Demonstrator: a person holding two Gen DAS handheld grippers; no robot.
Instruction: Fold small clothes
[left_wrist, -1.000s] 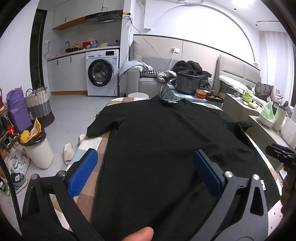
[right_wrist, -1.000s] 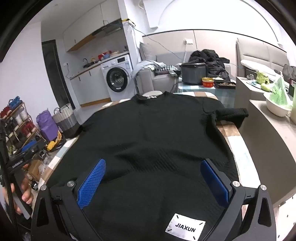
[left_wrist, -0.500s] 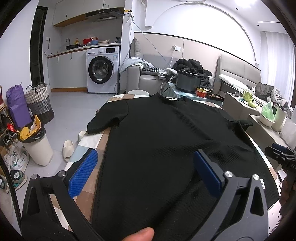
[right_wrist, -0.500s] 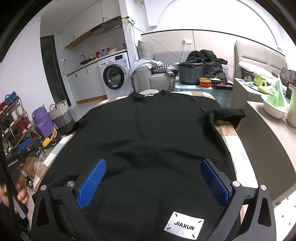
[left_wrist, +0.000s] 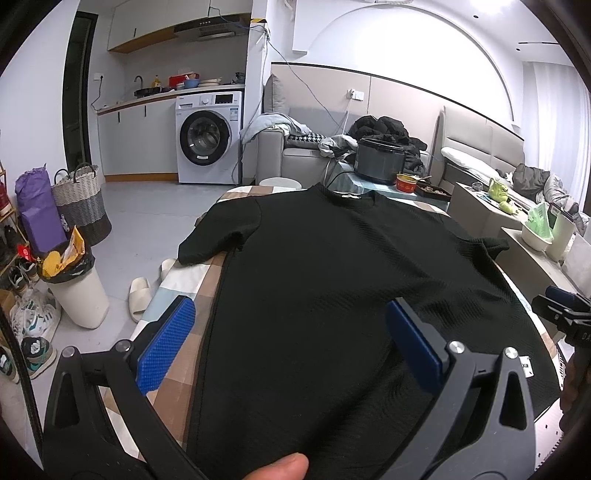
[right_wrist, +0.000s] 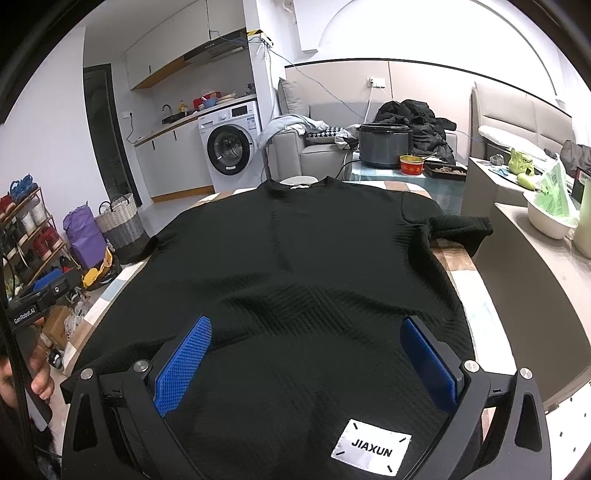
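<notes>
A black short-sleeved T-shirt (left_wrist: 332, 280) lies spread flat on a table with a checked cloth (left_wrist: 188, 280), collar at the far end. It also fills the right wrist view (right_wrist: 295, 266), with a white "JIAXUN" label (right_wrist: 371, 451) at the near hem. My left gripper (left_wrist: 291, 343) is open above the shirt's near left part, its blue pads wide apart. My right gripper (right_wrist: 306, 354) is open above the near hem, empty. Both sleeves lie out to the sides.
Beyond the table stand a washing machine (left_wrist: 208, 138), a sofa with piled clothes (left_wrist: 384, 129) and a cooker pot (left_wrist: 378, 160). A white bin (left_wrist: 79, 291), slippers (left_wrist: 142, 291) and baskets are on the floor at the left. A side table with a bowl (right_wrist: 546, 218) is on the right.
Both grippers have drawn back and risen slightly, so the shirt looks a little farther off. The shirt has not moved. Both grippers stay open.
</notes>
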